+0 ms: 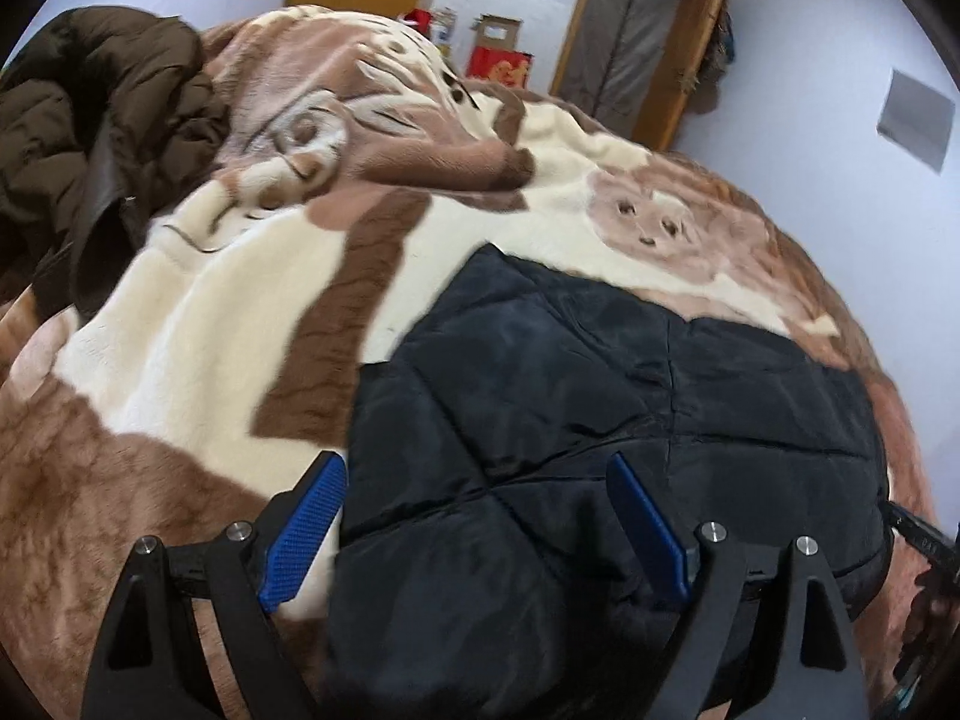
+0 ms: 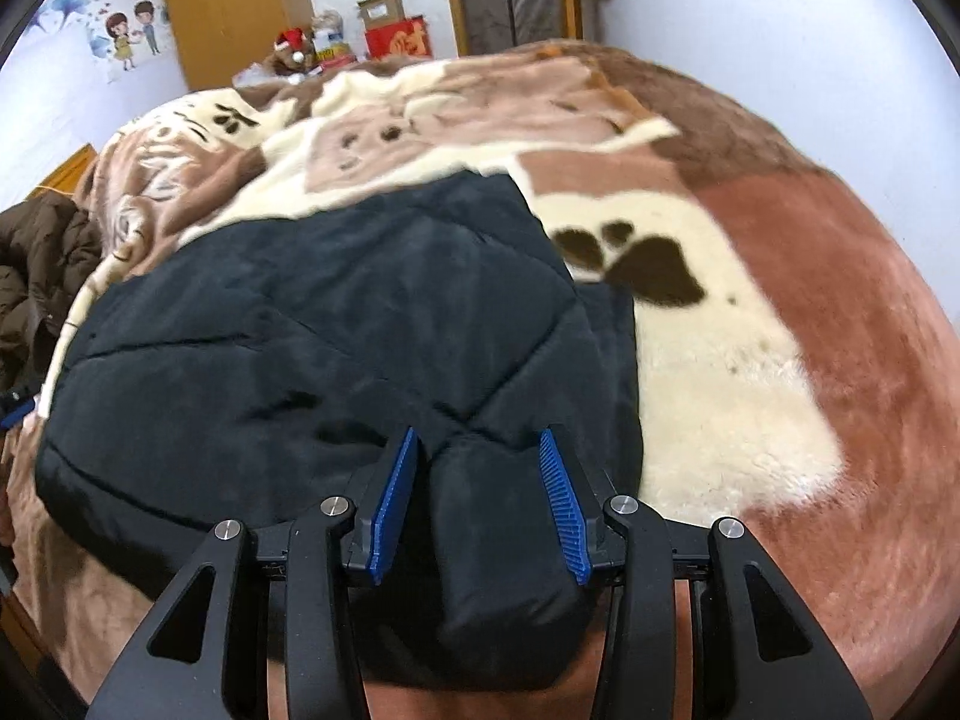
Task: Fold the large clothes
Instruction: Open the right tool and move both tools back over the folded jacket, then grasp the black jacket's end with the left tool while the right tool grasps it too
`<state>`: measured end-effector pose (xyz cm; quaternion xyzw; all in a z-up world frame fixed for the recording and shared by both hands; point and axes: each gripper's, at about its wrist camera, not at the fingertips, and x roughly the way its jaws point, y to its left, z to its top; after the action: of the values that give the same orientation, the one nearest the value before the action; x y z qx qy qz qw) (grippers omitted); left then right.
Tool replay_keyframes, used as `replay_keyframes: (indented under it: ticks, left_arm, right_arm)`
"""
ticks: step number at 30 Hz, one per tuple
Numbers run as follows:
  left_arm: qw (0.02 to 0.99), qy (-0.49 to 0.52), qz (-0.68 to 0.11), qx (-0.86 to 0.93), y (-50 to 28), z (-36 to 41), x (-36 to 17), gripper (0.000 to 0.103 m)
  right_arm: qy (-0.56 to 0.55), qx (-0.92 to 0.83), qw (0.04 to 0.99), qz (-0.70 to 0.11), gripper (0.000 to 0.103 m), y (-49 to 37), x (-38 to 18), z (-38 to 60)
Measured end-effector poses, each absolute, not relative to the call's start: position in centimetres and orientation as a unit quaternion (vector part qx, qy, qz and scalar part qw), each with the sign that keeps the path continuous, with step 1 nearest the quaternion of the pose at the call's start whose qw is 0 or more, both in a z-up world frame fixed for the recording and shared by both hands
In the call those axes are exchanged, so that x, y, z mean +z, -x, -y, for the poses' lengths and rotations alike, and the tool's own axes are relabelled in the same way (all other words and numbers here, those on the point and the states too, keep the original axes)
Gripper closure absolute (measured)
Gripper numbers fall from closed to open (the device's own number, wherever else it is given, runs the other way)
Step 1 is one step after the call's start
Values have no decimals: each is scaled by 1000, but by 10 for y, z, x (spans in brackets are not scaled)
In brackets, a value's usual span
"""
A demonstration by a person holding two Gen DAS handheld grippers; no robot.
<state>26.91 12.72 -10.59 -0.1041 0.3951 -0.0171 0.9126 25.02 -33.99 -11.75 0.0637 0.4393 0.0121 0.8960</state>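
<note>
Only right tongs [image 2: 480,450] straddle a black jacket [image 2: 312,324] fold.

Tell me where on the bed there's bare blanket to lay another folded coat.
Free: the cream and brown blanket between the brown coat and the black jacket, and the paw-print stretch on the jacket's other side. Crowded: the near middle, under the jacket, and the brown coat's corner.

The black quilted jacket [image 1: 600,408] lies folded on the plush blanket [image 1: 198,324]. Left of the jacket the blanket is bare, leaving open room to pass. Farther left of the jacket, a heaped brown coat [image 1: 96,138] blocks the way. Right of the jacket [image 2: 312,324] bare blanket [image 2: 780,330] stretches to the bed's edge. Beyond the jacket, boxes [image 2: 390,30] stand by the wall.
</note>
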Motion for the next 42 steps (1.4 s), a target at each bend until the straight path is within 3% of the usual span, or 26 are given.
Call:
replay_keyframes:
  ticks: [7,12,18,23,29,35,37,42]
  left_arm:
    - [897,108,-428,-8,-292,-122,-146,9]
    - [896,91,-435,-7,-293,-118,-124,16]
    - [916,44,-399,-20,-331,-104,-93,16]
    - [893,33,-448,-9,-378,-98,-135,13]
    - [893,18,-450,-3,-385,-92,-141,12]
    - [913,43,-405,-10,-335,-122,-98,16]
    - [916,56,-398,-4,-308,-137,-94,16]
    - [905,61,-421,11,-269,-154,-123,15]
  right_arm:
    - [-47,12,888,-457,60,-264,-141,335]
    - [-59,2,880,-472,60,-268,-126,338]
    - [-74,15,905,-419,60,-288,-79,343]
    - [-61,9,871,-487,60,-346,-121,343]
    - [-45,5,872,-487,60,-351,-130,342]
    - [-84,22,900,-428,54,-294,-80,362]
    - [-87,26,899,-429,46,-265,-81,368]
    - [-88,29,882,-462,46,-224,-111,368]
